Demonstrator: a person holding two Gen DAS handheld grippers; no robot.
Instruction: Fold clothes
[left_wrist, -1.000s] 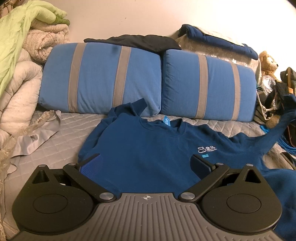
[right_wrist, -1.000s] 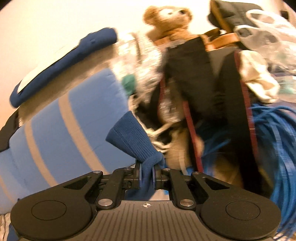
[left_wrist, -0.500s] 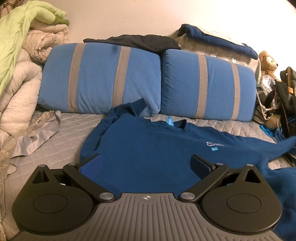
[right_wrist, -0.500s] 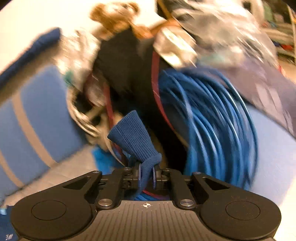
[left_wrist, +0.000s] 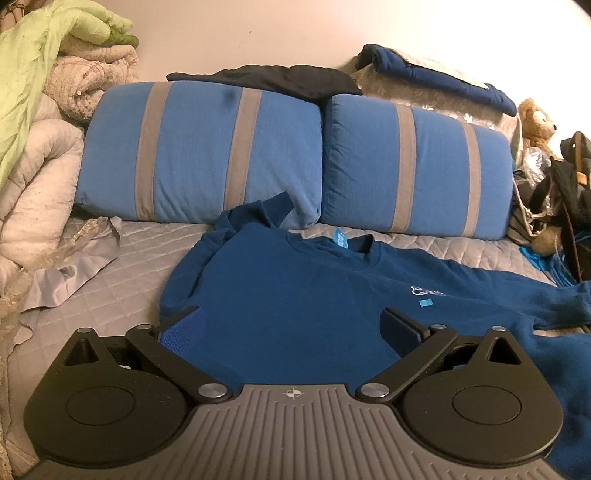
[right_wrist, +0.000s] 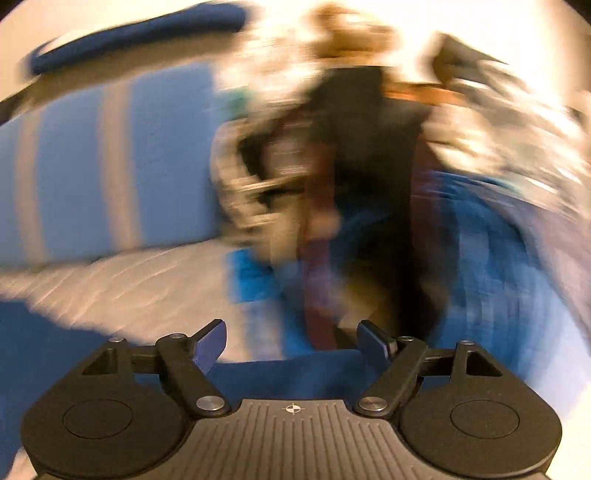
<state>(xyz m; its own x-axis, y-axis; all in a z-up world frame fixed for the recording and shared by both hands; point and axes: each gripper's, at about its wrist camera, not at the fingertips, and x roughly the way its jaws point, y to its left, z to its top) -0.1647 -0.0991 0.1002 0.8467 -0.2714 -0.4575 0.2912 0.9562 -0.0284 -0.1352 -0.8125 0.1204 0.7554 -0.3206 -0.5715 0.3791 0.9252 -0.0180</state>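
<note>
A dark blue sweatshirt lies front up on the grey quilted bed, collar toward the pillows. Its right sleeve is stretched out flat to the right; the left sleeve is bunched up near the pillows. My left gripper hovers open over the sweatshirt's lower body, nothing between its fingers. In the blurred right wrist view my right gripper has its jaws opening wide, with blue sweatshirt cloth lying below them and not pinched.
Two blue pillows with grey stripes lean against the wall, dark clothes on top. White and green bedding is piled at the left. A teddy bear, black bags and a blue cable coil crowd the bed's right end.
My right gripper let go of the sleeve cuff it was pinching and opened wide, dropping toward the bed. The sleeve went from lifted to lying flat. The left gripper stayed still.
</note>
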